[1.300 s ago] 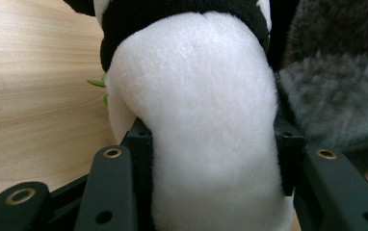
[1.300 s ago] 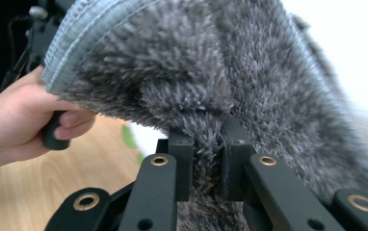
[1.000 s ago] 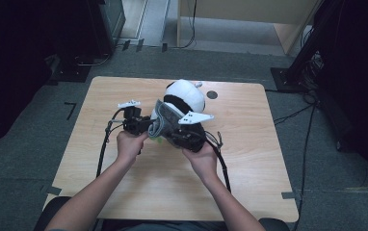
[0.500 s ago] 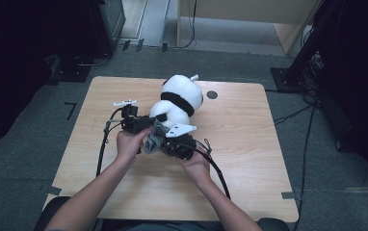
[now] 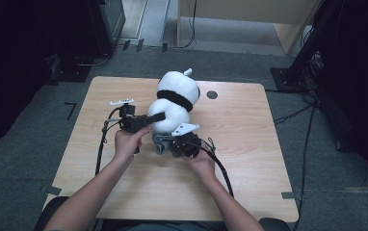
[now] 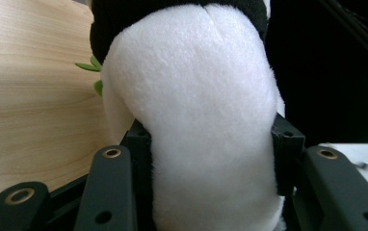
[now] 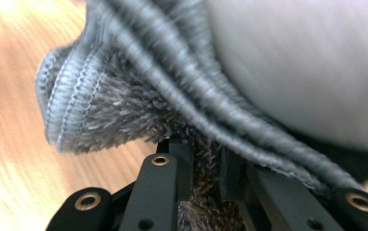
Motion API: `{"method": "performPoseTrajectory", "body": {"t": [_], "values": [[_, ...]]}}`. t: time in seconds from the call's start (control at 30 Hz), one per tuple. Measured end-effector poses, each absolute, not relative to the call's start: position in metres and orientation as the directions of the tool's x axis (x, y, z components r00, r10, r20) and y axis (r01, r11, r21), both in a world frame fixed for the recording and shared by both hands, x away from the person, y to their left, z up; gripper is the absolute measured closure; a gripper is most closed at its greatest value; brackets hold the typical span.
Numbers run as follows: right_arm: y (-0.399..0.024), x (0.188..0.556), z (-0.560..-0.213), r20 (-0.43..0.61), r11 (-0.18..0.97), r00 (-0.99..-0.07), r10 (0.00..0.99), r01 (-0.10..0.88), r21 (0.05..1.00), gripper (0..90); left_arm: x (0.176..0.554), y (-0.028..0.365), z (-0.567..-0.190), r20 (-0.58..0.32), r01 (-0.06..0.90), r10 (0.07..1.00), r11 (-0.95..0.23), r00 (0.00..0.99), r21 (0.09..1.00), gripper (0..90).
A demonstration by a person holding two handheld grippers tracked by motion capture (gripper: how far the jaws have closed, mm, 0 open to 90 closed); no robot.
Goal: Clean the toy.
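A white plush toy (image 5: 177, 96) with a black band around its middle stands on the wooden table (image 5: 254, 144). My left gripper (image 5: 152, 118) comes in from the left and is shut on the toy's lower white body. In the left gripper view the plush toy (image 6: 191, 82) bulges between both pads (image 6: 286, 142) of the left gripper (image 6: 211, 159). Just in front of the toy, low over the table, my right gripper (image 5: 170, 143) is shut on a grey ribbed cloth (image 5: 158, 144). The right gripper view has the grey cloth (image 7: 119, 96) bunched over the right gripper (image 7: 203, 173).
A small dark round spot (image 5: 212, 95) marks the table behind and to the right of the toy. Black cables (image 5: 220, 168) trail from both grippers toward the near edge. Dark stands and wires (image 5: 312, 57) sit on the floor beyond the table.
My right gripper has come down and toward the person with the grey cloth, away from the toy's lower part. More of the toy's white body shows. The left gripper has kept its place.
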State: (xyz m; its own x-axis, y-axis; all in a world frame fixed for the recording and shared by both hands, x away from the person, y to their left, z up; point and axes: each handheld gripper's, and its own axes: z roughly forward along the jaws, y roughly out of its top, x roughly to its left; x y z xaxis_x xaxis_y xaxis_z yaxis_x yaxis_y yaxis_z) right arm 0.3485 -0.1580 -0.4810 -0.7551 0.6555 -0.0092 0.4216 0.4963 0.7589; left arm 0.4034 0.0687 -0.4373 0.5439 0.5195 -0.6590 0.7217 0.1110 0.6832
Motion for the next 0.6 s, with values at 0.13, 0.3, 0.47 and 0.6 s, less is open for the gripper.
{"method": "performPoseTrajectory", "body": {"t": [0.13,0.3,0.47,0.6], "values": [[-0.172,0.356,-0.481,0.038,0.457,-0.726,0.686,0.471,0.755,80.3,0.404,0.071,-0.438,-0.671,0.730,0.502,0.107,0.546,0.675,50.3],[-0.183,0.359,-0.478,0.030,0.454,-0.696,0.718,0.500,0.738,80.6,0.401,0.069,-0.436,-0.629,0.704,0.525,0.077,0.574,0.706,50.4],[-0.194,0.364,-0.476,0.040,0.435,-0.668,0.743,0.527,0.730,80.6,0.402,0.072,-0.435,-0.608,0.693,0.541,0.063,0.581,0.719,50.3],[-0.207,0.367,-0.471,0.063,0.396,-0.640,0.766,0.547,0.738,80.5,0.403,0.078,-0.435,-0.619,0.691,0.523,0.078,0.585,0.719,50.3]]}}
